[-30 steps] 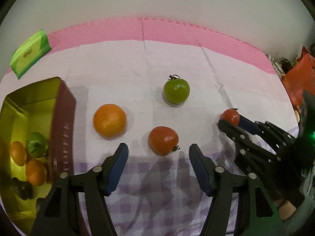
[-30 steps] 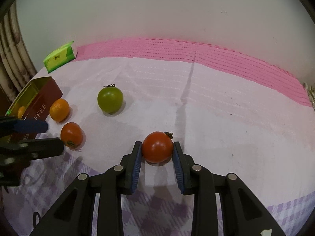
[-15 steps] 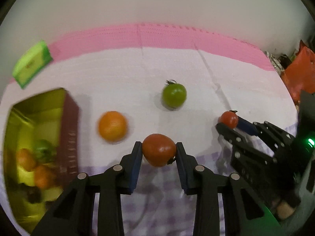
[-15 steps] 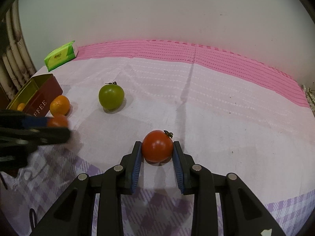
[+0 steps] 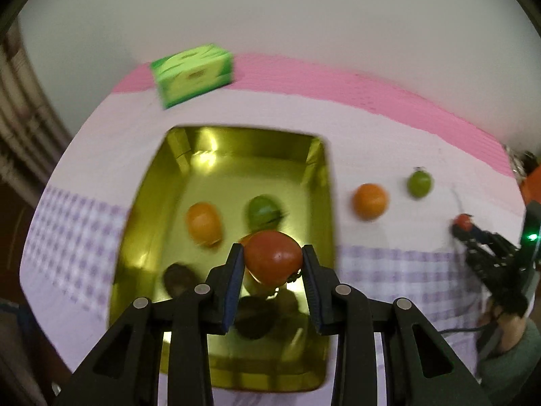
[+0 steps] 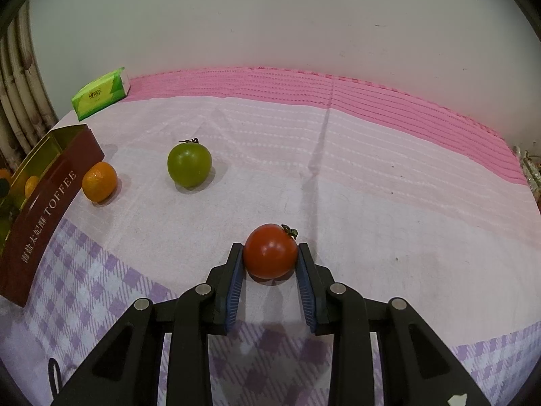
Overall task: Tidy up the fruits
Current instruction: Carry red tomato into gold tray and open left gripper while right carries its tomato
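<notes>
My left gripper (image 5: 273, 264) is shut on a red tomato (image 5: 272, 256) and holds it above the open gold tin (image 5: 145, 203). The tin holds an orange (image 5: 203, 225), a green tomato (image 5: 263, 209) and other partly hidden fruit. My right gripper (image 6: 270, 264) is shut on a second red tomato (image 6: 269, 250) at cloth level; it also shows far right in the left wrist view (image 5: 464, 223). A loose orange (image 6: 99, 181) lies beside the tin's red wall (image 6: 40, 216), and a green tomato (image 6: 189, 165) lies further right.
A green tissue pack (image 6: 100, 97) lies at the back left on the pink mat (image 6: 372, 101). Pipes (image 6: 17, 101) run up the left wall. Red and shiny clutter (image 5: 531, 176) sits off the table's right edge.
My left gripper closed on the red tomato, lifted it and swung left to hang over the tin. My right gripper stayed shut on its tomato, almost still.
</notes>
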Motion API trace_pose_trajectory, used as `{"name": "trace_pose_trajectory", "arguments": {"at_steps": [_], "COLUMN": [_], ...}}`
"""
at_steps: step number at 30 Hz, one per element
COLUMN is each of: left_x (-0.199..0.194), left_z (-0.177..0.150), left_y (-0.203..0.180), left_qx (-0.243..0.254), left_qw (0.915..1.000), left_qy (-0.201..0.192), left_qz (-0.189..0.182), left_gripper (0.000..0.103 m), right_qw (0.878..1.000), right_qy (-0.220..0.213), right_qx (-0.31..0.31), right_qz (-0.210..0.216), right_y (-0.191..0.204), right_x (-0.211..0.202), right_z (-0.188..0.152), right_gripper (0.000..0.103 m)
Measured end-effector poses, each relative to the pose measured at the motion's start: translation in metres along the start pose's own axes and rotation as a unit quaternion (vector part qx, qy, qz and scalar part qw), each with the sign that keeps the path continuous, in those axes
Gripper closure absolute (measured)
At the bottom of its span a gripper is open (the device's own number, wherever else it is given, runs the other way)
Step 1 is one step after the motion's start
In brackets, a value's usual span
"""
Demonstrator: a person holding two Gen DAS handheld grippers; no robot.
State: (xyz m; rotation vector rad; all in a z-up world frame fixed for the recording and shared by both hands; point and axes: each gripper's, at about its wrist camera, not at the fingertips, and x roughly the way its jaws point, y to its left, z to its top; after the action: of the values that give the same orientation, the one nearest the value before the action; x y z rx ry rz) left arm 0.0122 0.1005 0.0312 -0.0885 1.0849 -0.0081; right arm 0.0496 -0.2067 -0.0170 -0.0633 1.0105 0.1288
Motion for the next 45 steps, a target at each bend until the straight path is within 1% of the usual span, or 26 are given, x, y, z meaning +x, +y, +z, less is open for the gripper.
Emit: {"name": "trace_pose_trajectory", "arguments": {"at_steps": [3, 8, 13, 17, 22, 26, 39, 45], "left_x": [0.005, 0.011, 0.014, 0.017, 0.019, 0.022, 0.026, 0.023], "left_z": [-0.010, -0.018, -0.027, -0.036, -0.042, -0.042, -0.044, -0.044], "left_y": [0.020, 0.034, 0.032, 0.033, 0.031, 0.032, 0.035, 0.035], "left_qx": [-0.005, -0.005, 0.010, 0.015, 0.022, 0.018, 0.011, 0.003], "left_qw": [0.9998, 0.9996, 0.9994, 0.9992, 0.9988, 0.9985, 0.9983, 0.9984], "left_qy": [0.009, 0.015, 0.023, 0.031, 0.034, 0.035, 0.042, 0.047], "left_qz": [0.019, 0.021, 0.025, 0.020, 0.027, 0.038, 0.039, 0.031], "left_gripper": [0.068, 0.068, 0.068, 0.068, 0.068, 0.068, 0.067, 0.066], "right_qw": [1.000, 1.000, 1.000, 1.000, 1.000, 1.000, 1.000, 0.999], "right_qy": [0.002, 0.006, 0.009, 0.009, 0.006, 0.003, 0.000, -0.004], "right_qx": [0.001, 0.003, 0.003, 0.006, 0.008, 0.011, 0.013, 0.040], "right_qz": [-0.003, -0.006, -0.014, -0.016, -0.021, -0.021, -0.023, -0.008], "right_y": [0.001, 0.001, 0.002, 0.003, 0.007, 0.008, 0.013, 0.016], "right_x": [0.000, 0.000, 0.001, -0.001, -0.004, -0.008, -0.029, -0.040], "right_z": [0.001, 0.001, 0.002, 0.002, 0.004, 0.005, 0.000, -0.001], "right_gripper": [0.074, 0.074, 0.074, 0.075, 0.074, 0.074, 0.075, 0.074]}}
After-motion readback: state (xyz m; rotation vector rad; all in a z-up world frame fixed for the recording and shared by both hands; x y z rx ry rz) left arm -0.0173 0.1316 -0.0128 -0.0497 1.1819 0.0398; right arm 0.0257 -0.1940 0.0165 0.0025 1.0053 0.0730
